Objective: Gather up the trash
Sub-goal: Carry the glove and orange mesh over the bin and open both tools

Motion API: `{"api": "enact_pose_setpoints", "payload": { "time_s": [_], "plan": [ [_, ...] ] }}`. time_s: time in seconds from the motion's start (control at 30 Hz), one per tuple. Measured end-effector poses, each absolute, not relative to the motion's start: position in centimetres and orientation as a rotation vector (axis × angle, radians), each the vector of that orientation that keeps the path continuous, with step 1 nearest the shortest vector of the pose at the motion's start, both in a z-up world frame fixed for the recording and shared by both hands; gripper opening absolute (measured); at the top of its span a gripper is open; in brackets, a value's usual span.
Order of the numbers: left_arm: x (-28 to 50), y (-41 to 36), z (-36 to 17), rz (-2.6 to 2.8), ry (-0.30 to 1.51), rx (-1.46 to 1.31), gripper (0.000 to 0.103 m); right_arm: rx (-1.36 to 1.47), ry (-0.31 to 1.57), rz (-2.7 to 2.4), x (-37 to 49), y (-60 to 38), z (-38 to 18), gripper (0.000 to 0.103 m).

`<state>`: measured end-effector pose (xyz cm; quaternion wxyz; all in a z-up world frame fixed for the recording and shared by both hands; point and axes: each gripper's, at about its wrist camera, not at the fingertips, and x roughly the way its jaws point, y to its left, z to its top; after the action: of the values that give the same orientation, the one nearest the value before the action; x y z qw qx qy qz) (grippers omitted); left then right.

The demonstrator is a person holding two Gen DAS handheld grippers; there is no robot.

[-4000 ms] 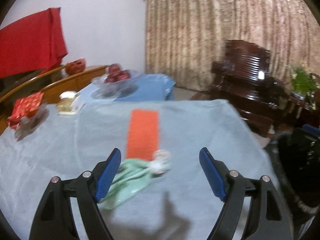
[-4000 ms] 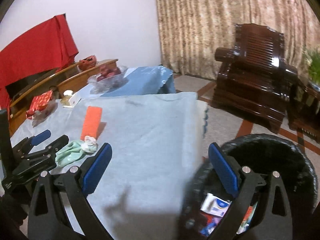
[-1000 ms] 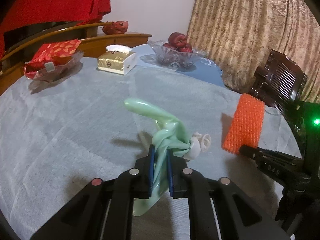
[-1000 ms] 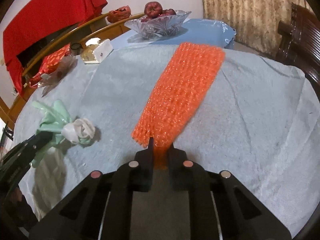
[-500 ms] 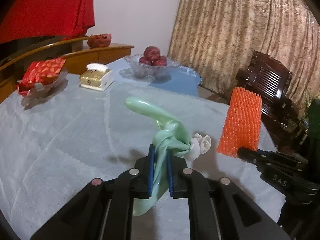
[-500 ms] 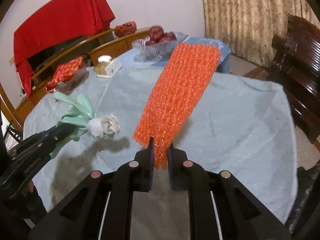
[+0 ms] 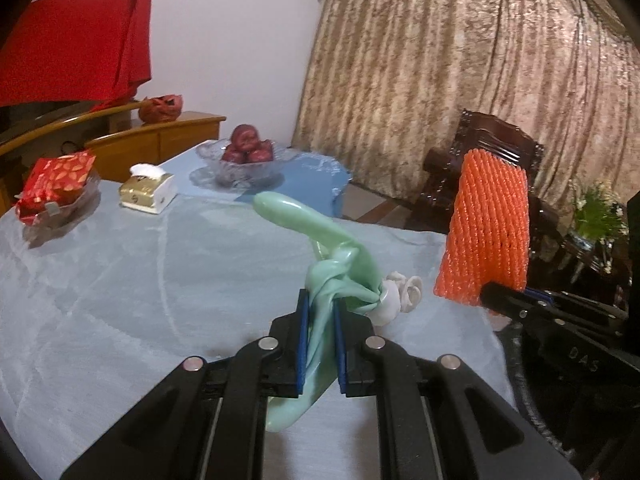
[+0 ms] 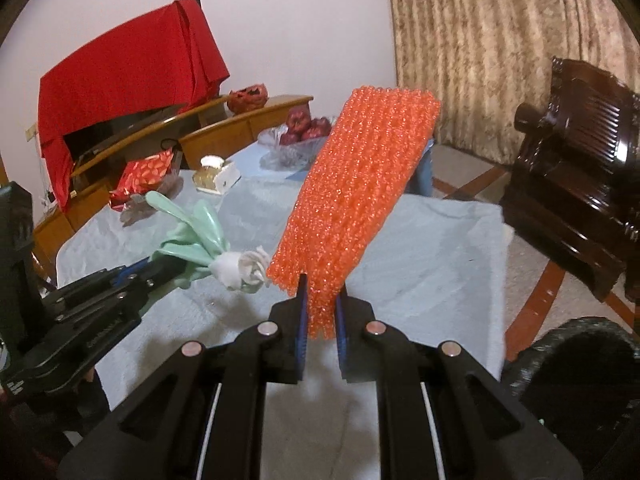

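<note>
With left gripper (image 7: 319,320) clamped on the green glove (image 7: 340,268) and right gripper (image 8: 320,312) on the orange foam net (image 8: 360,184), I'd carry both over the black bin (image 8: 580,360) before releasing.

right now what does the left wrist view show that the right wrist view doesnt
Left wrist only: a potted plant by the chair.

Right wrist only: the black bin at lower right.

Both: the left gripper shut on the green balloon, the right gripper shut on the orange foam net, the apple bowl and the tissue box.
</note>
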<state>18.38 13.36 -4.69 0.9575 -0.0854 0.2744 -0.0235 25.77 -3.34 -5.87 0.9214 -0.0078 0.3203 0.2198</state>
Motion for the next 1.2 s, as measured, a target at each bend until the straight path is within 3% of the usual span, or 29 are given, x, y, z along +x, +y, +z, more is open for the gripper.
{"api": "enact_pose_setpoints", "payload": {
  "time_s": [0.57,1.2],
  "plan": [
    [16.6,1.7,-2.5,-0.261,0.521,-0.118,0.011,-0.011,0.589,0.263,18.7,-16.1,-3.3,0.011],
    [17.1,-11.7,-5.2,-0.471,0.581,-0.025,0.011,0.035,0.657,0.032,14.4,-28.2,-7.4,0.011]
  ]
}}
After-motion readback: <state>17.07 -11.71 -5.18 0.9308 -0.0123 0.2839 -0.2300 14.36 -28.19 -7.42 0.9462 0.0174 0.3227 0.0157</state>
